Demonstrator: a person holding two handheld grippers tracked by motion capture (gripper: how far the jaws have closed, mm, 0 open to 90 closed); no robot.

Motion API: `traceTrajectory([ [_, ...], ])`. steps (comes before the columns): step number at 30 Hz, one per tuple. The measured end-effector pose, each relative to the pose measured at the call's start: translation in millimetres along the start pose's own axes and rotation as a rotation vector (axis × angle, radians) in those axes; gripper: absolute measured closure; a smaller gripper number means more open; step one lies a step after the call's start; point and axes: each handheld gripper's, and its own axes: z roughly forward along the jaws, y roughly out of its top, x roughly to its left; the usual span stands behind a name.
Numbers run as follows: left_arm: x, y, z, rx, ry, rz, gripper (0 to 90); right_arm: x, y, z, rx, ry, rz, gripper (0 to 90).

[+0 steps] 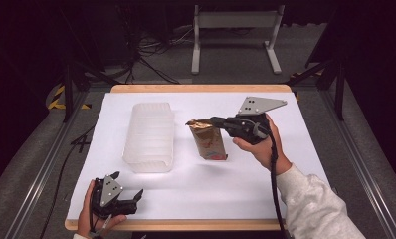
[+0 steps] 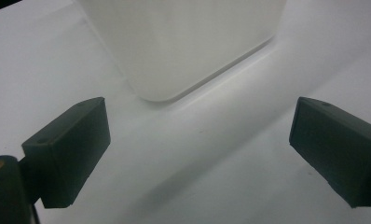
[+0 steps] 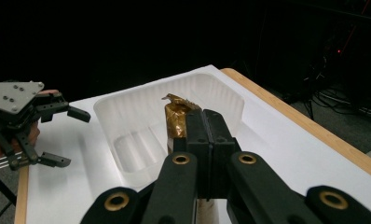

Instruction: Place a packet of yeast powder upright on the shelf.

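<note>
Near the middle of the white table [image 1: 285, 164], my right gripper [image 1: 212, 121] has its jaws pressed together on the crumpled gold top of a snack bag [image 1: 209, 142], which stands upright just beside the translucent plastic tray [image 1: 150, 137]. Down at the near left corner, my left gripper [image 1: 129, 191] rests low over the table with its jaws spread wide and nothing between them, facing the tray's near end.
</note>
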Motion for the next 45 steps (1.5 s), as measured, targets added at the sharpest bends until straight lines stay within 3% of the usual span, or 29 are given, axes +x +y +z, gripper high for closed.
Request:
traceTrajectory([
  [13, -0.7, -0.3, 0.4, 0.001, -0.013, -0.002, 5.8, 0.1, 12.0, 29.1, -0.039, 0.014, 0.019, 90.0],
  [25, -0.4, -0.9, 0.5, 0.005, -0.015, -0.007, 5.5, 2.3, 36.8, 51.3, -0.101, 0.042, 0.023, 90.0],
  [35, -0.5, -1.6, -0.1, 0.003, -0.013, -0.007, 5.5, 11.2, 52.3, 76.3, -0.113, 0.061, 0.008, 90.0],
  [43, -0.4, -1.5, 0.8, 0.007, -0.017, -0.003, 5.5, 14.3, 56.8, 100.1, -0.125, 0.094, 0.036, 90.0],
  [45, -0.3, -1.6, 0.7, 0.006, -0.018, -0.004, 5.5, 16.8, 58.4, 106.7, -0.116, 0.084, 0.012, 90.0],
])
